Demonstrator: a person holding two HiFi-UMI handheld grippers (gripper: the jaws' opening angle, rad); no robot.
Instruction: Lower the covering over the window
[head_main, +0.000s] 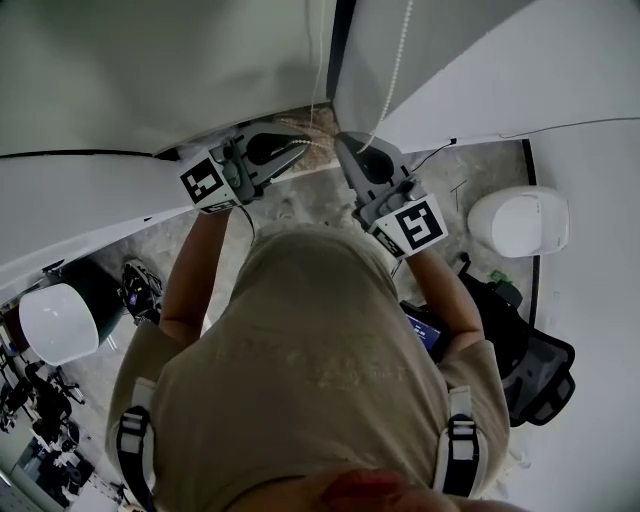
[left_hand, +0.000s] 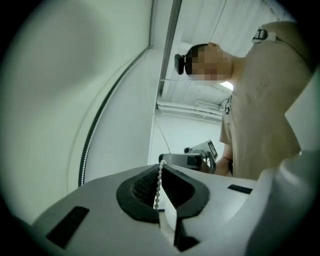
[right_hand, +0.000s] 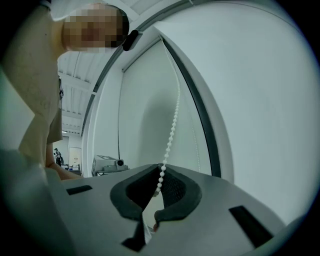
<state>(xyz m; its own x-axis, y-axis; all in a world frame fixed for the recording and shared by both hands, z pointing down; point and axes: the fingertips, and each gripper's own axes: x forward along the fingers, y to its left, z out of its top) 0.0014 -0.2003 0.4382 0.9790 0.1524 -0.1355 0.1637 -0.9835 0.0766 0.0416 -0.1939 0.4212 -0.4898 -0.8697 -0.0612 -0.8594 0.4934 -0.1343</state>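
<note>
Head view. Landmark: dark frame strip (head_main: 341, 40), upright between two white panels.
- Left tongs (head_main: 300, 150): just left of the strip's foot, held level.
- Right tongs (head_main: 346, 150): at the strip's foot, tips close beside the left pair.
- Bead chain (head_main: 398, 62): hangs just right of the strip and runs down to the right tongs. A thinner strand left of the strip leads toward the left tongs.
- Person: seen from above, forearms raised to the chain.

Left gripper view.
- Left tongs: closed, a run of chain beads pinched between the ribbed pads.
- Second strand: follows a dark edge at far left.
- Right tongs: visible beyond, near the person's arm.

Right gripper view.
- Right tongs: closed on the bead chain, which rises taut from the pads, just left of the strip.
- Blind fabric (right_hand: 145, 110): white sheet left of the strip, behind the chain. Its lower edge is hidden behind the gripper body, so the amount already lowered cannot be told.

Step in hand, as judged: hand-over-hand hauling of the chain, both grips on.

Next move, as judged: one pair draws its strand straight down along the strip, while the other lets go and re-grips higher. Whether both hold the same strand is not clear. If they hold opposite strands, one must release first.
</note>
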